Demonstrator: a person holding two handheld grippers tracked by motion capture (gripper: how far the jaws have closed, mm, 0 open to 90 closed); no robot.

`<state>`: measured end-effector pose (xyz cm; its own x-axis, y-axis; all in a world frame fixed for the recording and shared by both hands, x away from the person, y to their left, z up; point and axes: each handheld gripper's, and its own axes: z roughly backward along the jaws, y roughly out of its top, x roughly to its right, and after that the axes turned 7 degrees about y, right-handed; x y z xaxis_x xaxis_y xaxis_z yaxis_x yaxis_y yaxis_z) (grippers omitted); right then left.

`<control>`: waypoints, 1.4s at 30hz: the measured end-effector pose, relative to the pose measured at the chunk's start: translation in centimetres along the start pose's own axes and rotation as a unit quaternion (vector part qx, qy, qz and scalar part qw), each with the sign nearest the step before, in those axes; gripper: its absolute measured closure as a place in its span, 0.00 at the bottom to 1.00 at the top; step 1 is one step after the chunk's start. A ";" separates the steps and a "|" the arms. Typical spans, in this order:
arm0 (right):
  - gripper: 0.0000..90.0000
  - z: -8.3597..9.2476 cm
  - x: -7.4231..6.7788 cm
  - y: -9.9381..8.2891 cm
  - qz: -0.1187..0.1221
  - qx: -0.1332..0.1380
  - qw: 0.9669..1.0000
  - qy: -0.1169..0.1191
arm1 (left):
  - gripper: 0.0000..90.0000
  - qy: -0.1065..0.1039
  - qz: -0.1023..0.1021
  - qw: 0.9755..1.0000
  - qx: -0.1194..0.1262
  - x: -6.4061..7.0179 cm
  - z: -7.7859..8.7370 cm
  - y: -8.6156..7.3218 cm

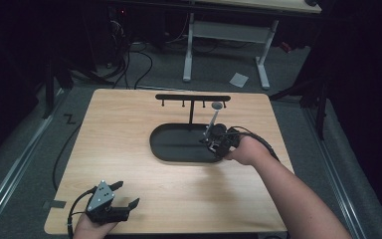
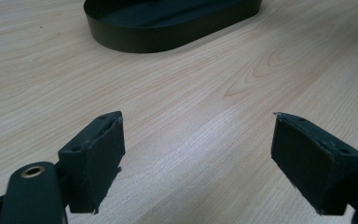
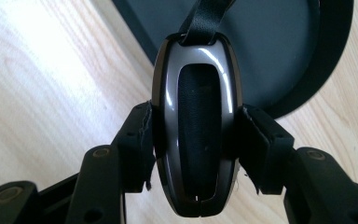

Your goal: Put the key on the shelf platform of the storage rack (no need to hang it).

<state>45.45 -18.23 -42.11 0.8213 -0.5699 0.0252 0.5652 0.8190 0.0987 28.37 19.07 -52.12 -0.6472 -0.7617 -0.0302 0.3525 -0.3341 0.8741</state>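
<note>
Over black tray (image 1: 164, 149): right tool (image 3: 196, 140) clamps grey utensil handle (image 3: 196, 116); left tool (image 2: 198, 154) spread wide, nothing between.

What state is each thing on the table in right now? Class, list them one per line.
Left tongs: open, empty, low over the bare wood.
Right tongs: shut on the headphones.
Headphones: gripped by one earcup, held over the tray's edge.
Tray: lying flat on the table.
Rack: standing upright behind the tray.

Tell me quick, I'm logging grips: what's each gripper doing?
Left gripper: open, empty.
Right gripper: shut on the key fob.
</note>
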 end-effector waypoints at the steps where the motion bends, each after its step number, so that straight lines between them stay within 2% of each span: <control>1: 0.54 -0.1 0.0 0.3 -0.001 -0.001 1.000 0.001 | 0.20 0.000 0.001 1.000 0.001 0.0 0.0 0.0; 5: 0.54 -0.6 0.2 1.3 -0.002 0.004 1.000 0.008 | 0.20 0.000 0.000 1.000 0.000 0.0 0.0 0.0; 10: 0.54 -1.2 0.2 2.7 0.004 0.006 1.000 0.004 | 0.20 -0.002 -0.001 1.000 -0.001 0.1 0.0 0.0; 19: 0.54 -2.6 0.6 4.6 -0.001 0.013 1.000 0.002 | 0.20 -0.002 0.001 1.000 0.002 0.0 0.1 0.0; 29: 0.54 -3.9 0.2 6.6 0.008 0.012 1.000 -0.006 | 0.20 -0.002 0.000 1.000 0.002 0.0 0.1 0.0; 36: 0.54 -4.5 -0.3 7.4 0.013 0.010 1.000 -0.006 | 0.20 -0.003 0.001 1.000 0.001 0.0 0.1 0.0; 42: 0.54 -5.2 0.0 7.5 0.013 0.004 1.000 -0.009 | 0.20 -0.003 0.001 1.000 0.001 -0.1 0.1 0.0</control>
<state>50.04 -11.74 -46.56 0.8338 -0.5502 0.0462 0.5437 0.8327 0.1052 28.35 19.16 -52.08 -0.6502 -0.7594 -0.0260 0.3524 -0.3317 0.8751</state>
